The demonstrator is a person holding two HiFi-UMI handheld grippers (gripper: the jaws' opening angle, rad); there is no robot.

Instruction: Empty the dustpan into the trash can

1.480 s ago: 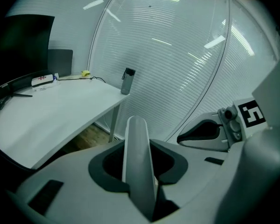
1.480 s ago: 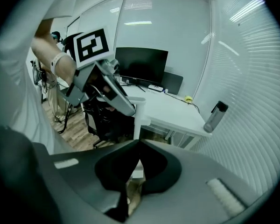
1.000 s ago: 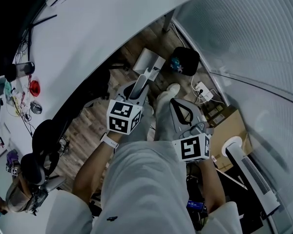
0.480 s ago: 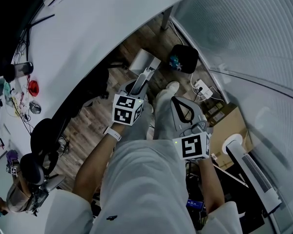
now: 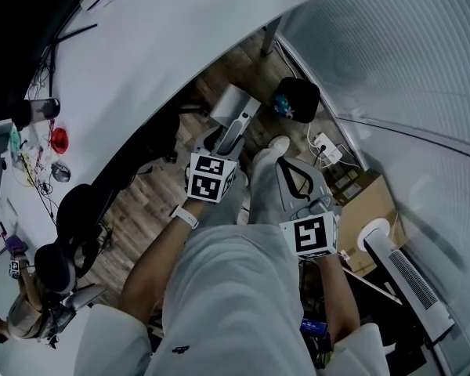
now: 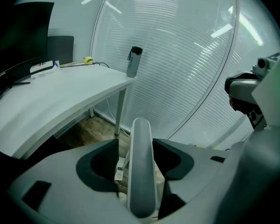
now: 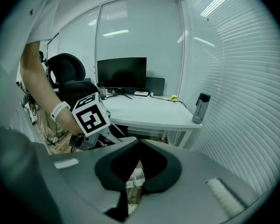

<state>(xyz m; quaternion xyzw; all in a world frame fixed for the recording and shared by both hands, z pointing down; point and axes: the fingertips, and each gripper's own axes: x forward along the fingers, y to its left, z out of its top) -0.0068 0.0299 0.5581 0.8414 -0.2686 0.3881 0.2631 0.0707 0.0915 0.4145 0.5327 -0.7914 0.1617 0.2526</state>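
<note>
Opening the jaws of the left gripper [image 5: 218, 146] off the dustpan handle [image 6: 142, 171] between them; right gripper [image 7: 139, 146] clenched, empty. Next, probably: withdraw without toppling it.

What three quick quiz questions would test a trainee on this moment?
1. True or false: the right gripper has its jaws wide apart.
2. What stands between the jaws of the left gripper? A) a cup B) a grey handle C) nothing
3. What stands at the corner of the white desk?
Key: 1 false, they are together. 2 B; the jaws are opening and stand clear of the handle. 3 a dark-capped bottle.
</note>
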